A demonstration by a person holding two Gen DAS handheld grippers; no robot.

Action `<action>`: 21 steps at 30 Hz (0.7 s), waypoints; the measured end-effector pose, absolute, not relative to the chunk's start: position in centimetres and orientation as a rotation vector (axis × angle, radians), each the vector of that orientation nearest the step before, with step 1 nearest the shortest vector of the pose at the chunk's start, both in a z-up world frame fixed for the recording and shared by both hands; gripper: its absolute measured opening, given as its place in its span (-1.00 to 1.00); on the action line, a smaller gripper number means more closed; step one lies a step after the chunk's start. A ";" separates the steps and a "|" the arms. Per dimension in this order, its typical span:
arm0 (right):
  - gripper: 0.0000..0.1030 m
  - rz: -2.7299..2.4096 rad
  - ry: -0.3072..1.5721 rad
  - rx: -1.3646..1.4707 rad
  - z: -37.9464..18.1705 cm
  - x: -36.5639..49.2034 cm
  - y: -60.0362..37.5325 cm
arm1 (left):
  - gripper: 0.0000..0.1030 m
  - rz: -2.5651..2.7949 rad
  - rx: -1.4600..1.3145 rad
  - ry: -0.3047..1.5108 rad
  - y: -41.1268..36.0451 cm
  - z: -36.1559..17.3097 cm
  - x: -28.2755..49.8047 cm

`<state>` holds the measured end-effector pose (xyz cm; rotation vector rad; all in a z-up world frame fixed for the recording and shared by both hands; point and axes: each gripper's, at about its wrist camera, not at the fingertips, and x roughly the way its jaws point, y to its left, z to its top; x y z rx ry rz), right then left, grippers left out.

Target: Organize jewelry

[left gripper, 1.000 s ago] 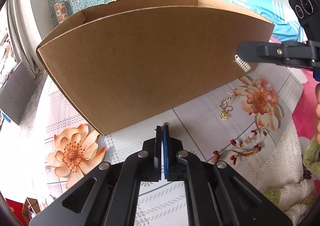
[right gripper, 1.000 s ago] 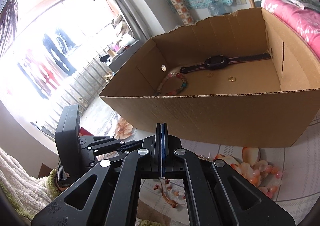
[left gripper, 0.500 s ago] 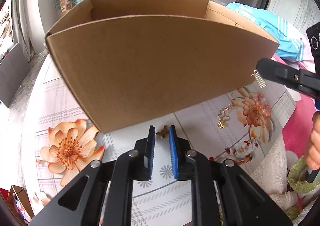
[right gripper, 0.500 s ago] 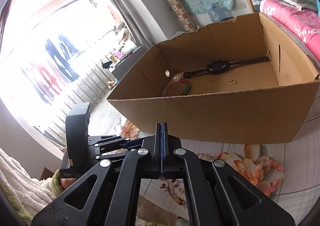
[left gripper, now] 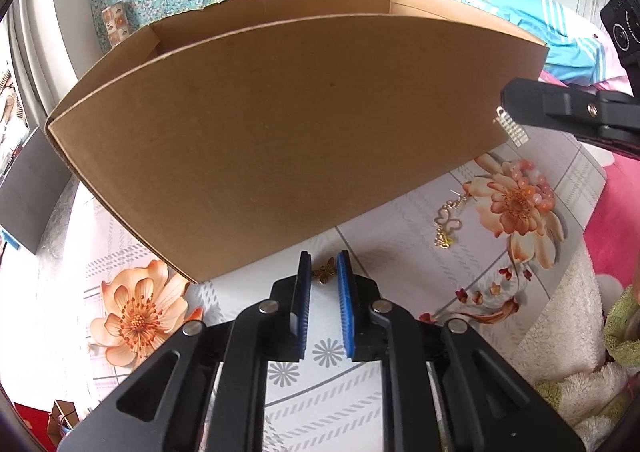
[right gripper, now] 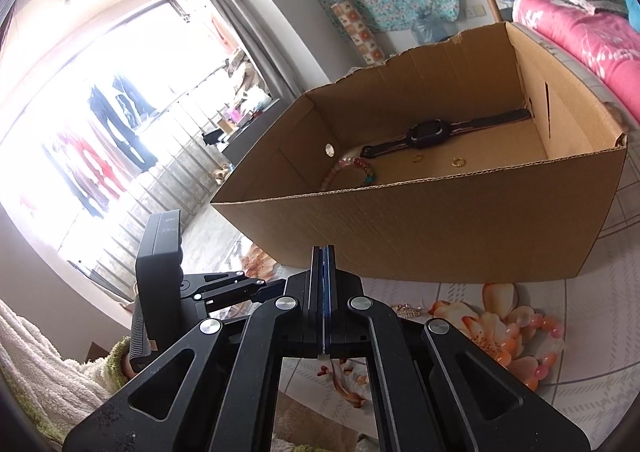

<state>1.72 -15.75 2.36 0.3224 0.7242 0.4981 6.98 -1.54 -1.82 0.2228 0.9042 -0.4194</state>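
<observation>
Left tongs [left gripper: 323, 272] slightly parted, released, small bronze butterfly charm [left gripper: 324, 270] lying on worktop [left gripper: 384, 236] between tips. Right tongs [right gripper: 323, 252] clenched on silver earring [left gripper: 512, 127], off to right. Cardboard box [left gripper: 280, 123] just beyond both; watch [right gripper: 428, 131], bead bracelet [right gripper: 352, 171] inside. Gold chain [left gripper: 448, 219] on worktop right of left tongs.

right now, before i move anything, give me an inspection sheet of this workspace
surface: floral tablecloth, flat
job's things: cardboard box holds a watch, a bead bracelet and two gold rings; gold chain, pink beads and butterfly charm lie outside on the cloth
clutter: white towel at the cloth's edge
grippers: left tongs open around the butterfly charm, not pressing it; right tongs shut on a silver charm
cables: nothing seen
surroundings: pink quilt, bright window
</observation>
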 end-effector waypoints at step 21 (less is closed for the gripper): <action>-1.00 0.426 0.649 0.239 8.9 6.5 -16.5 | -0.75 -0.622 0.100 0.657 -1.4 10.9 7.8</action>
